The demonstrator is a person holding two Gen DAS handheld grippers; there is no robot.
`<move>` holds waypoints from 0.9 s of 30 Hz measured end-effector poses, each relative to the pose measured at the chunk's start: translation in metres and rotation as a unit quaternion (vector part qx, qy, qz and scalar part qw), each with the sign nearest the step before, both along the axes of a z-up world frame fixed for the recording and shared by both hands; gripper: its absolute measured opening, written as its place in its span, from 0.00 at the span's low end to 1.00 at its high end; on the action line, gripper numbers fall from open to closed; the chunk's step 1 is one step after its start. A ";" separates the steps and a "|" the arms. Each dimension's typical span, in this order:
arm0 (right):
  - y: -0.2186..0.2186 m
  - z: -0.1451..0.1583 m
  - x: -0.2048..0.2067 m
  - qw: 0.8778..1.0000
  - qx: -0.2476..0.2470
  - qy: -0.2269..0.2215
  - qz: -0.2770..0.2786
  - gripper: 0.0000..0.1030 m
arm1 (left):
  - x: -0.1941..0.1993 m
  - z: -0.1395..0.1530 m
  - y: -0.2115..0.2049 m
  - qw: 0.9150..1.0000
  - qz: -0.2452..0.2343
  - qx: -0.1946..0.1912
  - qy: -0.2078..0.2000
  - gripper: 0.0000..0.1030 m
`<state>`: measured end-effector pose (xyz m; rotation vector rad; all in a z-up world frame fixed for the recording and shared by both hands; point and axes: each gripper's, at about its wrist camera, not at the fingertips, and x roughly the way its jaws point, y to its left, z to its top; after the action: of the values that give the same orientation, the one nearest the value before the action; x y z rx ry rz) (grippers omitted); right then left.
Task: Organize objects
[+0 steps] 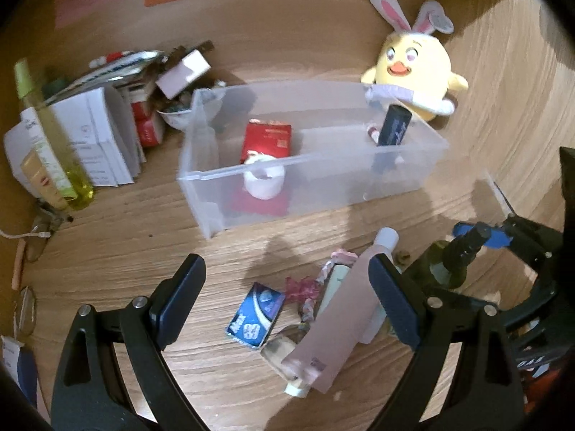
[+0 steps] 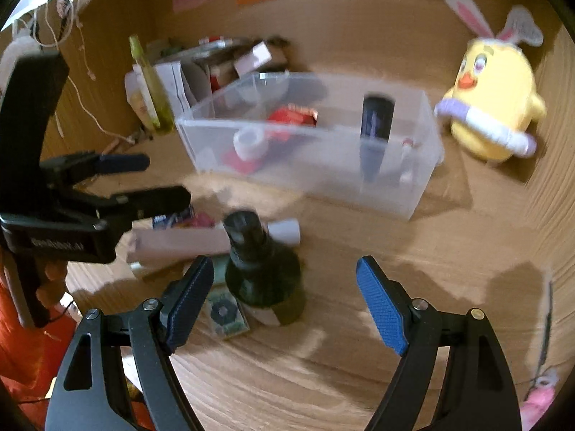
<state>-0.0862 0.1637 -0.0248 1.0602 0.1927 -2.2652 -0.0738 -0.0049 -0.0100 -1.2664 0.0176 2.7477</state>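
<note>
Left hand-held gripper (image 1: 287, 309): black frame w/ triangular cut-outs, silver screws at the finger joints, dark navy pads (image 1: 393, 305) w/ fine texture. From the right wrist cam its black body (image 2: 54, 237) carries white lettering, too blurred to read; below the lettering, bare skin of the hand (image 2: 50, 283) on the grip, orange-red sleeve under that. Right hand-held gripper (image 2: 285, 303): same black frame, silver screws, one brass-coloured; pads (image 2: 382, 307) brighter blue, stitched-looking edge.
</note>
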 end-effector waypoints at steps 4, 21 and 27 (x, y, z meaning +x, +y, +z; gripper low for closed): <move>-0.002 -0.010 -0.003 1.000 0.004 -0.016 0.008 0.48 | -0.012 -0.009 0.009 1.000 -0.020 -0.004 -0.022 0.90; 0.054 0.007 -0.012 0.997 0.000 0.019 -0.071 0.37 | -0.048 -0.034 0.069 0.988 -0.121 -0.048 -0.081 0.68; 0.065 0.009 -0.017 0.996 -0.004 0.020 -0.084 0.37 | -0.056 -0.043 0.073 0.987 -0.130 -0.037 -0.088 0.44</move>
<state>-0.1035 0.2284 -0.0153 1.0639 0.1147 -2.4370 -0.1298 0.0684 -0.0531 -1.4084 0.2523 2.4286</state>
